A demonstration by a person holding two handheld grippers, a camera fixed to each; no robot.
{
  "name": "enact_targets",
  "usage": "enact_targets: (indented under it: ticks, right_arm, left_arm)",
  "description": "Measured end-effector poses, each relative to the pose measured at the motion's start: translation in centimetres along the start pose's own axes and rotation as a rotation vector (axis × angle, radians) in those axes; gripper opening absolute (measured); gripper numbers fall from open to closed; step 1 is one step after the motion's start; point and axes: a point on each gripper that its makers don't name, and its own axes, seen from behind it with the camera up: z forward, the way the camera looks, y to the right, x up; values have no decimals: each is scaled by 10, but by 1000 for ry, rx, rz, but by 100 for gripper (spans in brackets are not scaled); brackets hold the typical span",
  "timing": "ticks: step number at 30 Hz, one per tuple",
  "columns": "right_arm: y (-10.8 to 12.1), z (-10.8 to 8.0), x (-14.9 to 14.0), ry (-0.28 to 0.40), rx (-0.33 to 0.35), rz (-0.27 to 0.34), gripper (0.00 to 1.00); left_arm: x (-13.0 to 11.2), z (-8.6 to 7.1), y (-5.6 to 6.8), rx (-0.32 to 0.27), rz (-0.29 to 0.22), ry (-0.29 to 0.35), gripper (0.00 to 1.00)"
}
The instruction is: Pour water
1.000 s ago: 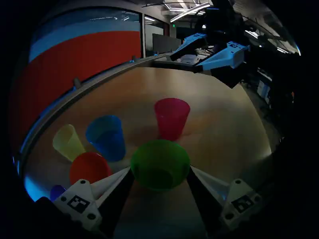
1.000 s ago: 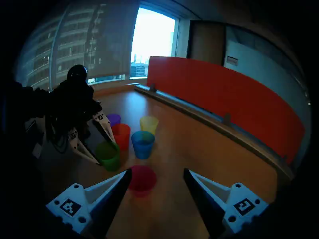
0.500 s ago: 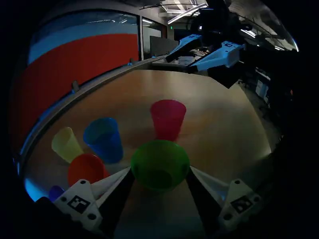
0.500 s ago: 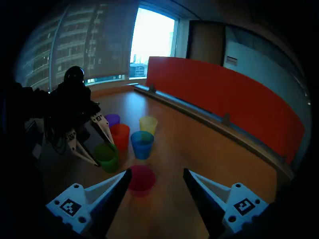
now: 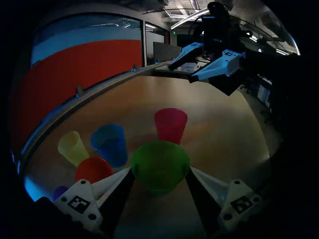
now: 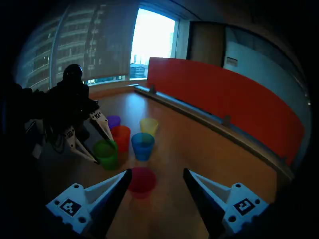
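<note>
Your left gripper (image 5: 158, 170) seems clamped on the green cup (image 5: 160, 157), just nearer than the pink cup (image 5: 170, 123); carry it level, tip slowly over that rim; your right gripper (image 6: 156, 171) gapes empty.

Office, red desk partition (image 6: 239, 99), high-rise window (image 6: 153, 44)

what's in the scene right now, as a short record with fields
surface: wooden table
left gripper: closed on the green cup, one finger on each side
right gripper: open, with the pink cup standing ahead between its fingers, not gripped
other cups: blue cup, yellow cup, red cup, purple cup, clustered beside the green cup
water: cannot tell whether any cup holds any
backdrop: red partition along the table's edge
</note>
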Motion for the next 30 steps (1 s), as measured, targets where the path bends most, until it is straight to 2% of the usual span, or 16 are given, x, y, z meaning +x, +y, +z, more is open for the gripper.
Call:
enact_targets:
  ticks: [9,18,30]
  right_arm:
    - [-2,2,4,4,3,-4,100]
    - [-3,6,7,11,7,0,100]
    - [-5,14,11,16,18,-5,100]
  left_arm:
    - [12,-12,-2,31,-16,63,85]
    - [28,-25,-10,74,-31,133,85]
    - [56,-50,-18,125,-47,239,85]
